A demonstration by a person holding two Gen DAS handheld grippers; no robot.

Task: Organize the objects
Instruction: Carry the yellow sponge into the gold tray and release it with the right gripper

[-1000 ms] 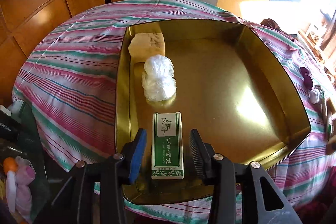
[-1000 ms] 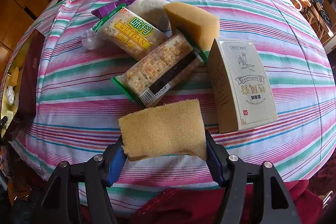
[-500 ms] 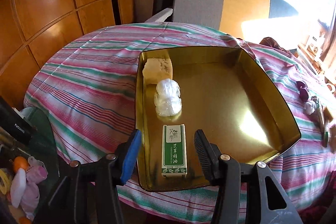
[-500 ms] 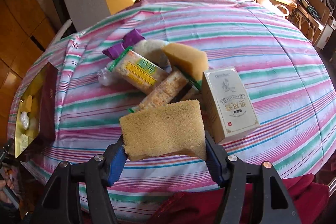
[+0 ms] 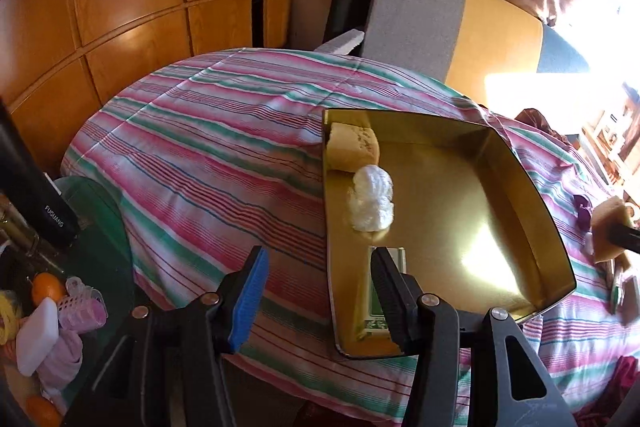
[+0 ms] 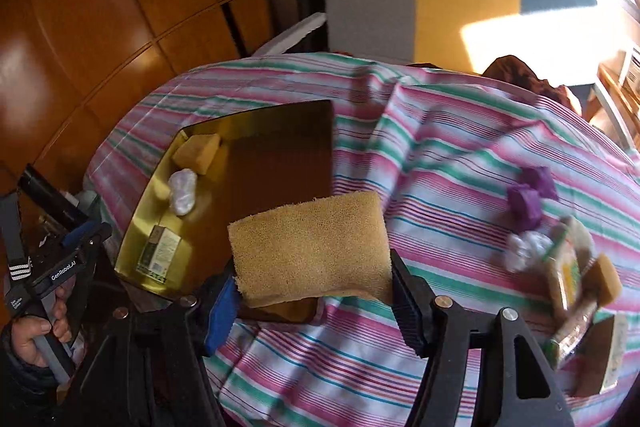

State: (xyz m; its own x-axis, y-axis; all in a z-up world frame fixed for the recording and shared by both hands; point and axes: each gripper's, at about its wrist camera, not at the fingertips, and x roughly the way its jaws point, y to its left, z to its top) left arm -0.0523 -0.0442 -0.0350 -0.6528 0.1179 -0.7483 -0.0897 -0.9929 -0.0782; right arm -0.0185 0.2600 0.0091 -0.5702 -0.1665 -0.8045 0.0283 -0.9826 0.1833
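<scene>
A round worktop [image 6: 460, 155] under a pink, green and white striped cloth fills both views. On its left side sits a shallow gold metal tray [image 6: 256, 131], its inner walls shining.

The right gripper [image 6: 310, 301] has its fingers clenched on a large tan sponge [image 6: 308, 247], gripped by its lower edge and held in the air above the tray's near right corner. The sponge is not touching the tray.

The left gripper [image 5: 316, 299] has its fingers spread wide and holds nothing. It hangs over the tray's near left edge, one finger above the cloth and the other above the tray. From the right wrist view, its black body carries the white lettering "GenRobot.AI" and a bare hand [image 6: 30, 337] grips its handle.

Three things lie in a row along the tray's left wall: a smaller yellow sponge [image 5: 354, 147] in the far corner, then a crumpled clear plastic bag [image 5: 372, 199], then a green and white carton [image 6: 160, 251] nearest the left gripper. Its printing is too small to read.

On the worktop's right side, blurred, lie snack packets [image 6: 568, 275], a purple wrapper [image 6: 528, 195] and another sponge [image 6: 606, 279].

A black object [image 5: 36, 195] at the left edge of the left wrist view reads "FUGUANG".
</scene>
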